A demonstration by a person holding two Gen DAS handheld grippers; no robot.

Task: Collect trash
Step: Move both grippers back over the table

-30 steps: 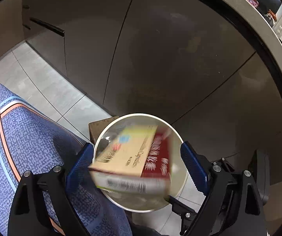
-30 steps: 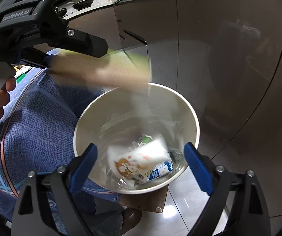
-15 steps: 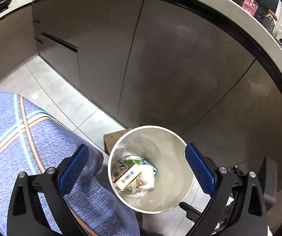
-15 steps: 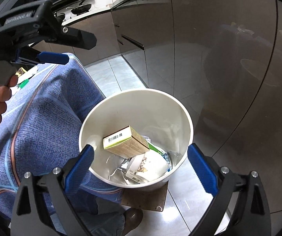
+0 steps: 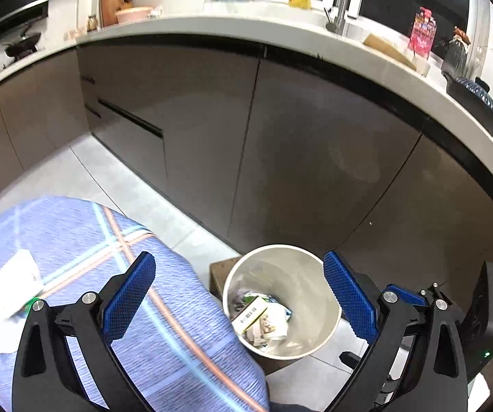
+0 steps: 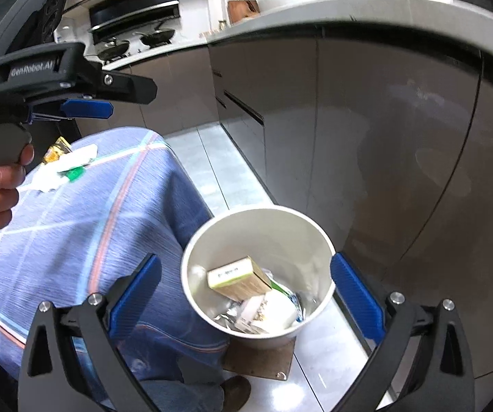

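- Left wrist view: our left gripper (image 5: 239,295) has both blue pads spread wide with nothing between them, raised over the edge of the table's blue striped tablecloth (image 5: 85,240).
- Right wrist view: our right gripper (image 6: 246,295) also stands wide open and empty, looking down on one white round trash bin (image 6: 291,230) on the tiled floor.
- We count one cardboard box (image 6: 237,279) with a barcode label lying on top of the bin's contents, over several crumpled wrappers (image 6: 270,312) too jumbled to count.
- One brown board (image 6: 260,360) lies under the bin.
- On the tablecloth, well apart from the bin, we see one white wrapper with a green mark (image 6: 64,168) and one yellow packet (image 6: 55,149) beside it.
- Grey cabinet fronts (image 5: 315,144) stand just behind the bin.
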